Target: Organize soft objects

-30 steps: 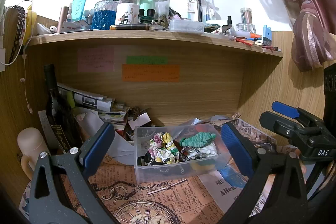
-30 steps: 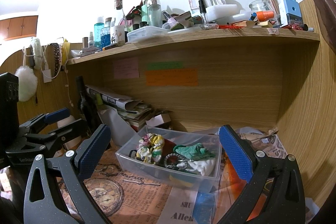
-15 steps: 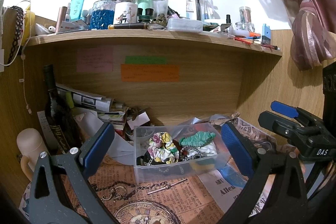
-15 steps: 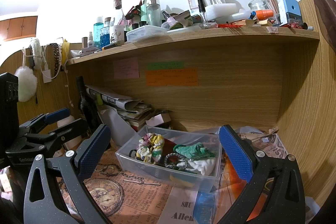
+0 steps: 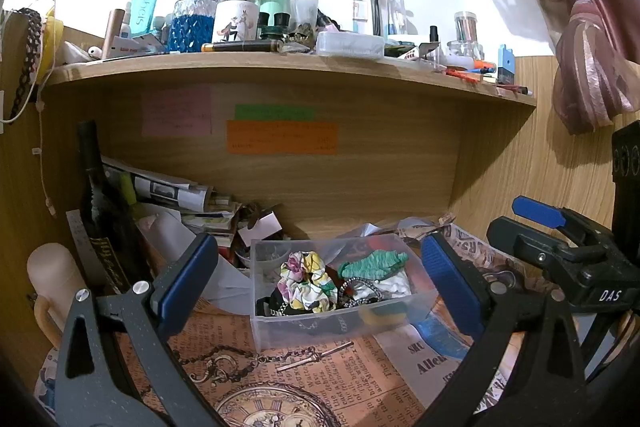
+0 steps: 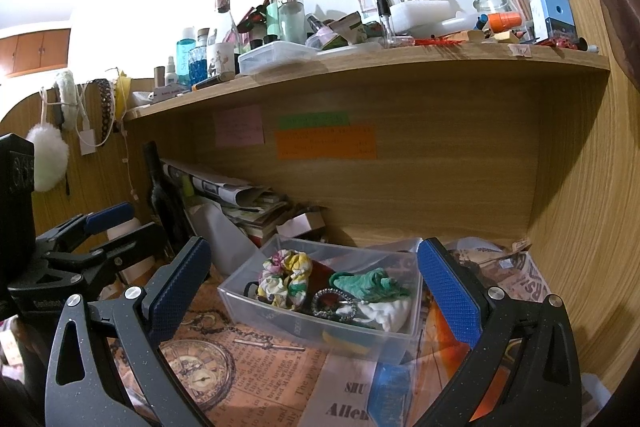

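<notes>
**Left wrist view: both grippers wide apart, hovering short of the scrunchie box**

Left wrist view shows the left gripper [image 5: 320,279] with its blue-padded fingers spread wide and nothing between them; they frame the clear plastic box [image 5: 320,327] from the near side without touching it. The right gripper [image 6: 316,287] is likewise fully parted and empty, its pads flanking the same box from the other angle.

Inside the box lie the soft things: a floral scrunchie [image 5: 306,281] toward the left, a teal scrunchie [image 5: 372,263] behind and to the right, and a white scrunchie [image 6: 386,311] at the right end, beside a beaded ring [image 6: 334,303] that is not soft. They overlap, so where one ends is partly hidden.

The box stands on the bench, which is covered with a newspaper-print sheet [image 5: 320,379]; a pocket-watch chain [image 5: 240,359] lies just in front of it. Stacked papers [image 6: 240,199] and a dark bottle [image 5: 100,211] stand behind and to the left, under the cluttered shelf [image 5: 280,63].

The step in hand looks like reaching in for one scrunchie. To do it well, I would come down steeply over the box's near wall, choose the topmost piece, likely the floral one, pinch a raised fold rather than the whole bundle, and lift slowly so the beaded ring does not snag and the light box does not tip.
</notes>
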Action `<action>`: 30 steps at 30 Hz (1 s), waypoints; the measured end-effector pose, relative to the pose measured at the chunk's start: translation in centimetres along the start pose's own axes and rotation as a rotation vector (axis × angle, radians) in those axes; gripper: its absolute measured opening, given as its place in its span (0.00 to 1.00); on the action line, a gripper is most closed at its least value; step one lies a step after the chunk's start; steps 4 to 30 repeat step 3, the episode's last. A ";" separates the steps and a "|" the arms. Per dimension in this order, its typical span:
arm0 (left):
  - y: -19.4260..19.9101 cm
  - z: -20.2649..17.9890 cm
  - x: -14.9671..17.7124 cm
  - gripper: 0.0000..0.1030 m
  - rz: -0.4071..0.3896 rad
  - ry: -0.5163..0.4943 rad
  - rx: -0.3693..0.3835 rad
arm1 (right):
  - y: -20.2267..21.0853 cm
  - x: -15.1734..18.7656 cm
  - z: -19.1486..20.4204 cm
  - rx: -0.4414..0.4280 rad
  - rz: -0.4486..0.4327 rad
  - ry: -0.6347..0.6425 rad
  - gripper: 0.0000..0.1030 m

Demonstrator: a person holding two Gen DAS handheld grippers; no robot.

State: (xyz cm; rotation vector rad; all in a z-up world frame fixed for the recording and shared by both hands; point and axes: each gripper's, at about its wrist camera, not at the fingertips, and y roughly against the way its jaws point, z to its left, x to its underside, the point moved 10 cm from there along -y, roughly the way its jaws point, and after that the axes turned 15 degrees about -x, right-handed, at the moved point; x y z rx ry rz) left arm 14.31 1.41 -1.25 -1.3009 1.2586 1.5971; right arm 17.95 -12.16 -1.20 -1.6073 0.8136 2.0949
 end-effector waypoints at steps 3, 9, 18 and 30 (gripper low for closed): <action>-0.2 -0.1 0.1 1.00 0.008 0.001 0.002 | -0.1 0.2 -0.1 -0.002 0.004 -0.002 1.00; -0.2 -0.1 0.1 1.00 0.008 0.001 0.002 | -0.1 0.2 -0.1 -0.002 0.004 -0.002 1.00; -0.2 -0.1 0.1 1.00 0.008 0.001 0.002 | -0.1 0.2 -0.1 -0.002 0.004 -0.002 1.00; -0.2 -0.1 0.1 1.00 0.008 0.001 0.002 | -0.1 0.2 -0.1 -0.002 0.004 -0.002 1.00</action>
